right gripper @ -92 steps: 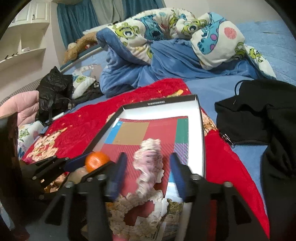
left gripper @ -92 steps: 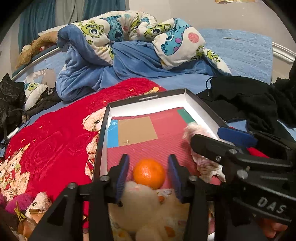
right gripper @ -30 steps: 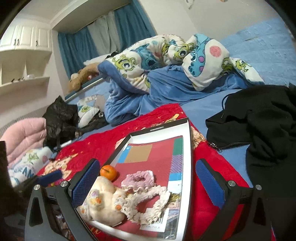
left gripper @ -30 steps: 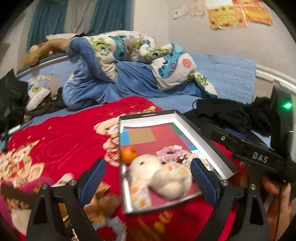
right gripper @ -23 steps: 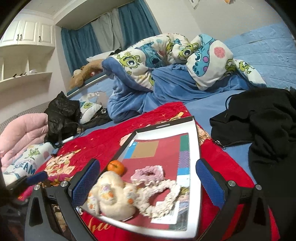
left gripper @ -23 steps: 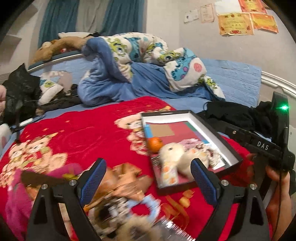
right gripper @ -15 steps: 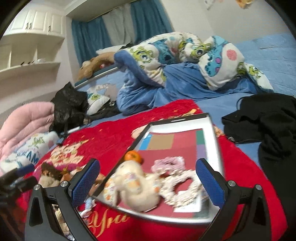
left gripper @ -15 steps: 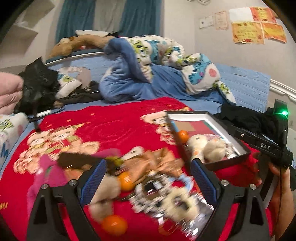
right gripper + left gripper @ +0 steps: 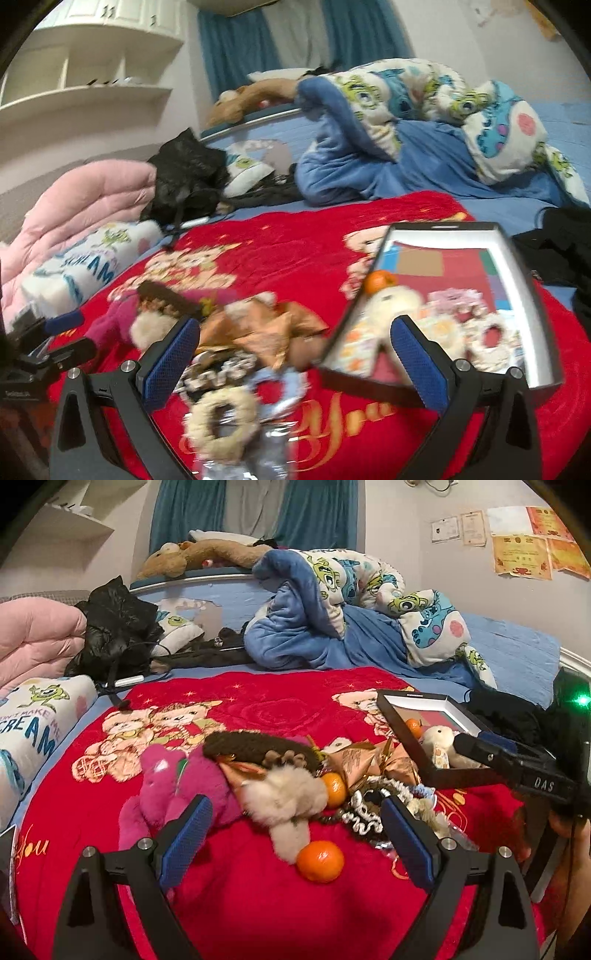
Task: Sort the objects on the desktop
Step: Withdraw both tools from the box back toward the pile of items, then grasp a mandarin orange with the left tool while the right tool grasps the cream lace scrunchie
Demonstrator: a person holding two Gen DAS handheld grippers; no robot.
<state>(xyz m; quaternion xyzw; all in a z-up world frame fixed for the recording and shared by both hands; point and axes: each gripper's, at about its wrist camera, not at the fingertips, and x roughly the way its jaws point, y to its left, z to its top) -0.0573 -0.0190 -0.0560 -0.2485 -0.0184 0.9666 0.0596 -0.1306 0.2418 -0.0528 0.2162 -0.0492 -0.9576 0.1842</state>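
Observation:
A black-rimmed box (image 9: 424, 760) (image 9: 517, 266) on the red blanket holds a cream plush (image 9: 388, 306), a tangerine (image 9: 378, 280) and frilly scrunchies (image 9: 484, 332). A loose pile lies left of it: a magenta plush (image 9: 166, 790), a beige plush (image 9: 284, 801), two tangerines (image 9: 319, 860), gold wrapping (image 9: 369, 764), scrunchies (image 9: 219, 421). My left gripper (image 9: 295, 845) is open and empty, above the pile's near side. My right gripper (image 9: 295, 365) is open and empty, between pile and box.
The red bear-print blanket (image 9: 258, 709) covers a bed. A blue monster quilt (image 9: 351, 602) lies behind, black clothes (image 9: 561, 251) to the right, a pink quilt (image 9: 85, 206) and a black bag (image 9: 114, 627) to the left.
Both grippers have opened wide, pulled back from the box and swung left. The tangerine and scrunchie were let go inside the box. The loose pile has come into view.

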